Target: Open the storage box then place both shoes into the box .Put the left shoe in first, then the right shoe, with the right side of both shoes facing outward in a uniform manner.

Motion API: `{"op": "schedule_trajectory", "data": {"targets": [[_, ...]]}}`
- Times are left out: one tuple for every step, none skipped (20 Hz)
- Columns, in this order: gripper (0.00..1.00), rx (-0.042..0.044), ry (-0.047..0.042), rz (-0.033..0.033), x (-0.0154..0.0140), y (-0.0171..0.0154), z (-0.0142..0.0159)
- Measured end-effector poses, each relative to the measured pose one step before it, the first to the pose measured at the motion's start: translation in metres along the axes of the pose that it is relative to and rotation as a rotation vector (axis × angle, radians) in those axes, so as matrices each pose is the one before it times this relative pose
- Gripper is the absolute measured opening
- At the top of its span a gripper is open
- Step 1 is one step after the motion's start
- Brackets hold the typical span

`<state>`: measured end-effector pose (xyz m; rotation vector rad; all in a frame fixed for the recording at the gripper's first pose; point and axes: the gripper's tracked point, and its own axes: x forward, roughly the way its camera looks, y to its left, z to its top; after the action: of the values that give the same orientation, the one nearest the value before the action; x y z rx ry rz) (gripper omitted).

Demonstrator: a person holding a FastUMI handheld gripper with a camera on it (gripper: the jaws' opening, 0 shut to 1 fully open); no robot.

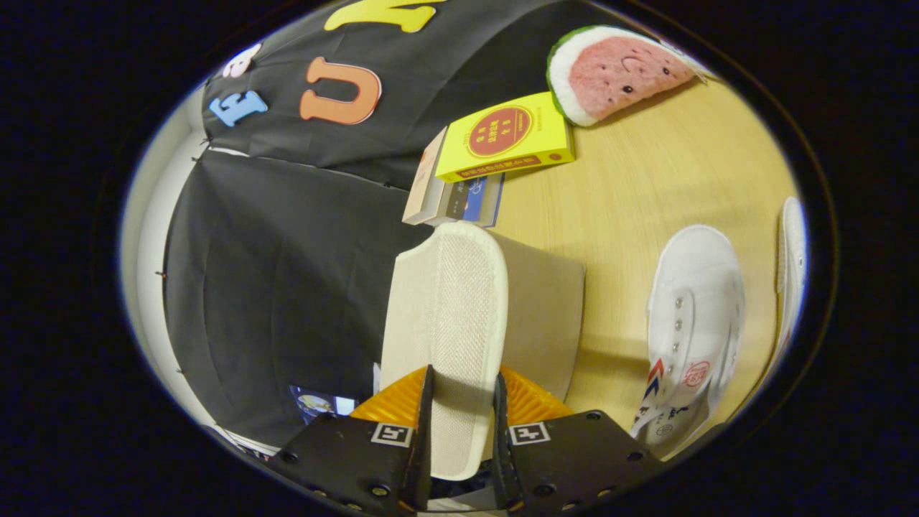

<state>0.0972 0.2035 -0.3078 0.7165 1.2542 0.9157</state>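
A white shoe is held between my fingers with its ribbed cream sole facing me and its length running forward beyond the fingertips. My gripper is shut on it, both fingers pressing on its sides. Just behind the held shoe is a beige flat-sided shape, possibly the storage box; I cannot tell for sure. The second white lace-up shoe, with a red and blue mark on its side, lies on the wooden table off to the right of the fingers.
A yellow book lies on a small stack of books beyond the held shoe, with a watermelon plush toy farther on. A white object shows past the second shoe. Black cloth wall stands to the left.
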Motion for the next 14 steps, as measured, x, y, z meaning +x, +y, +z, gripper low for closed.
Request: {"op": "schedule_trajectory", "data": {"targets": [[0.34, -0.00359, -0.00337, -0.01447, -0.00229, -0.00182, 0.00034], [0.22, 0.05296, -0.05717, 0.0321, -0.00218, 0.01124, 0.01321], [0.11, 0.03671, -0.03637, 0.0034, -0.00407, 0.00076, 0.01612], [0.0, -0.00149, -0.01329, -0.0264, -0.00242, -0.00439, -0.00133], [0.0, -0.01797, 0.01307, -0.01062, -0.00191, 0.00439, -0.00388], [0.0, -0.0135, 0.00634, -0.00877, -0.00407, 0.0077, -0.00305], [0.0, -0.01212, 0.00278, -0.00384, -0.00316, 0.00989, -0.00107], [0.0, -0.00179, -0.00596, 0.01662, -0.0033, 0.01478, 0.00054], [0.0, 0.0056, -0.01131, 0.02321, -0.00308, 0.01672, 0.00222], [0.0, 0.0036, -0.00683, 0.03067, -0.00311, 0.02135, 0.00103], [0.0, -0.00736, -0.00147, 0.01696, -0.00173, 0.01846, -0.00033], [0.0, -0.01629, -0.00291, 0.01081, 0.00024, 0.01946, -0.00016], [0.0, -0.01975, -0.00199, 0.00172, 0.00431, 0.01879, 0.00088], [0.0, -0.02388, 0.00122, -0.00362, 0.007, 0.01819, -0.00164]]}}
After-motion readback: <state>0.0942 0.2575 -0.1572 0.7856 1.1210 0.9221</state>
